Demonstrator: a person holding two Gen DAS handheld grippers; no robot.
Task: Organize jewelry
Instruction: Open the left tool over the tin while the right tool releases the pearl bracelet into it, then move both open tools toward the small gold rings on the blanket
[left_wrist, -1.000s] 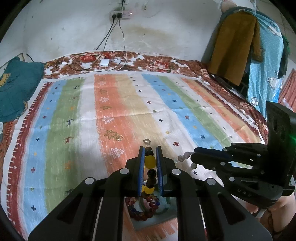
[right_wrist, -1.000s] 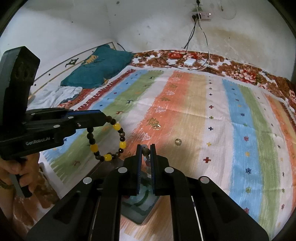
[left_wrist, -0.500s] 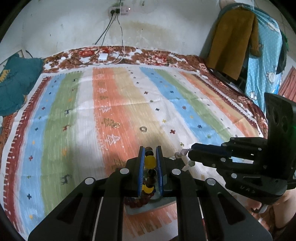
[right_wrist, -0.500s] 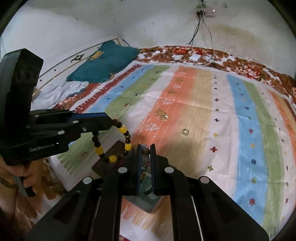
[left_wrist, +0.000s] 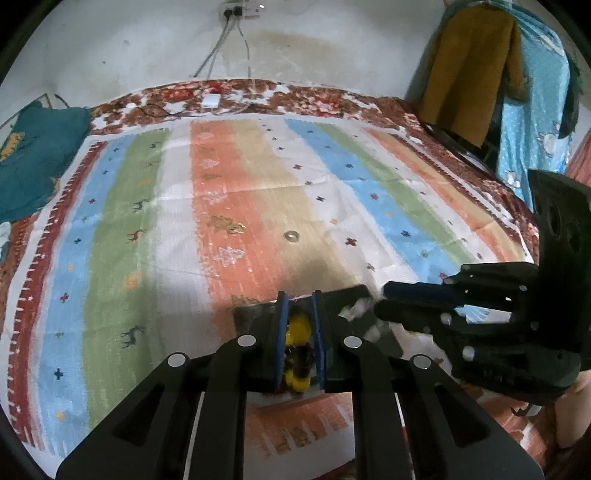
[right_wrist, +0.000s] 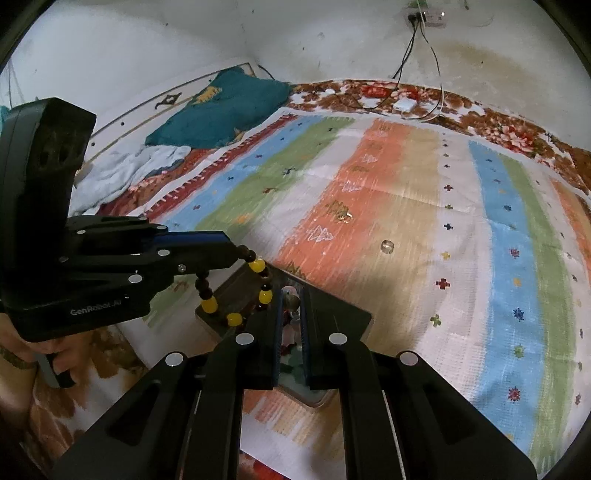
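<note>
My left gripper (left_wrist: 299, 306) is shut on a bracelet of yellow and dark brown beads (left_wrist: 298, 326); in the right wrist view the bracelet (right_wrist: 236, 291) hangs as a loop from that gripper (right_wrist: 243, 254) over a dark open jewelry box (right_wrist: 236, 291). My right gripper (right_wrist: 291, 295) is shut on a string of pale pearl-like beads (right_wrist: 290, 295), which also shows in the left wrist view (left_wrist: 354, 308) at that gripper's tips (left_wrist: 380, 295). The box (left_wrist: 255, 314) sits on the striped cloth's near edge, mostly hidden by the fingers.
A striped cloth (left_wrist: 258, 184) covers the bed. A small ring (left_wrist: 291, 235) lies on the cloth and also shows in the right wrist view (right_wrist: 387, 245); a gold piece (right_wrist: 345, 217) lies beyond it. A teal pillow (right_wrist: 221, 107) and clothes (left_wrist: 476, 66) flank the bed.
Both grippers have moved back and down toward the near edge of the cloth. The beaded bracelet has come lower over the dark box, and the pearl string has come with the right gripper.
</note>
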